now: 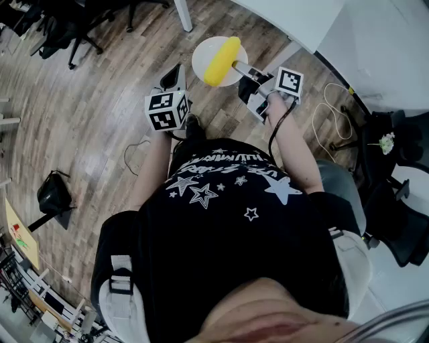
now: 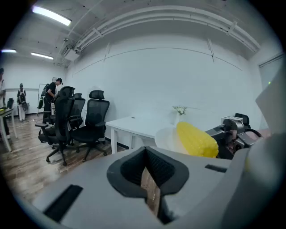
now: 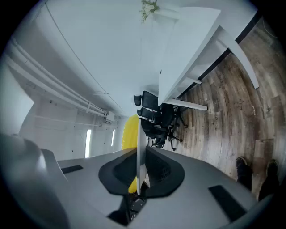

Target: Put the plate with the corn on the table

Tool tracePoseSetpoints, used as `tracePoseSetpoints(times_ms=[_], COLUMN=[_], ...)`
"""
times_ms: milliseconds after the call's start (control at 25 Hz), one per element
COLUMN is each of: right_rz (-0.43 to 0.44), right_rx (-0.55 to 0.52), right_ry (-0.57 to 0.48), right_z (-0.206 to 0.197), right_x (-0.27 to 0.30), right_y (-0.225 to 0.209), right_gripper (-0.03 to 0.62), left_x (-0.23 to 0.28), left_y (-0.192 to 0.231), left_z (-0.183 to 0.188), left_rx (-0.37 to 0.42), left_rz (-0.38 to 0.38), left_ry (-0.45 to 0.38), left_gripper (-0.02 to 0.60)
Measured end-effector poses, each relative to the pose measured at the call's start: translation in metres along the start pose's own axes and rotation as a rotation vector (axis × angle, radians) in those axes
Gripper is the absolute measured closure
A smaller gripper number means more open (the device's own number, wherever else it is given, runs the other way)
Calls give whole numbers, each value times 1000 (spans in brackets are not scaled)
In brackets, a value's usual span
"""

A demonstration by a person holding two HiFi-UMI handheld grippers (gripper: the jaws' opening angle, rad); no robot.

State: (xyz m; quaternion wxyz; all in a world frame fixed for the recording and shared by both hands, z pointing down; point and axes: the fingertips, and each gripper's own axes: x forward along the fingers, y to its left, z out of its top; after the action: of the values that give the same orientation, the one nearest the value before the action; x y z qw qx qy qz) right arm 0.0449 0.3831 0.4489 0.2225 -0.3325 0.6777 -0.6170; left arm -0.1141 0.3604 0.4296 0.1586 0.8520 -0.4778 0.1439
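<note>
Plate point(image 1: 202, 56), white and round, with one yellow corn cob point(image 1: 222, 61) lying across it, is carried in mid-air above the wooden floor point(image 1: 94, 94), short of the white table point(image 1: 301, 17) and not yet set down. It is held by a narrow strip of its rim, on the side nearest the person, between the jaws of the right gripper point(image 1: 238, 67), which are closed narrowly on it. In the right gripper view the plate point(image 3: 140, 147) is seen edge-on as a thin pale blade running straight down between the two pads, with the corn point(image 3: 129, 134) just to one side of it, beyond the jaws and untouched by them. The rim grip is judged to be chosen so that the dish is kept level and the cob is left lying loose on top without being pinched or rolled off. The left gripper point(image 1: 176, 72) is held just beside the plate and apart from it; its jaws are drawn almost together, with nothing between them, only a sliver of floor showing through. From the left gripper view the plate point(image 2: 166, 138), corn point(image 2: 196, 139) and right gripper point(image 2: 232, 133) are seen off to the right, with the table point(image 2: 134, 125) behind. The left is judged to be kept near as a spare support.
</note>
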Motion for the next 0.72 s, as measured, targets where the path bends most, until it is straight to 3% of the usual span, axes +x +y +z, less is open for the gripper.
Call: tracePoseSetpoints(times_ms=[720], right_rz=[20], right_rx=[23], right_ry=[13], right_z=[-18], right_x=[13], right_y=[-2], right_gripper=[566], left_x=[-11], left_y=[11], left_z=[-10], left_rx=[-5], left_rz=[-17], left_ry=[3], left_gripper=[577])
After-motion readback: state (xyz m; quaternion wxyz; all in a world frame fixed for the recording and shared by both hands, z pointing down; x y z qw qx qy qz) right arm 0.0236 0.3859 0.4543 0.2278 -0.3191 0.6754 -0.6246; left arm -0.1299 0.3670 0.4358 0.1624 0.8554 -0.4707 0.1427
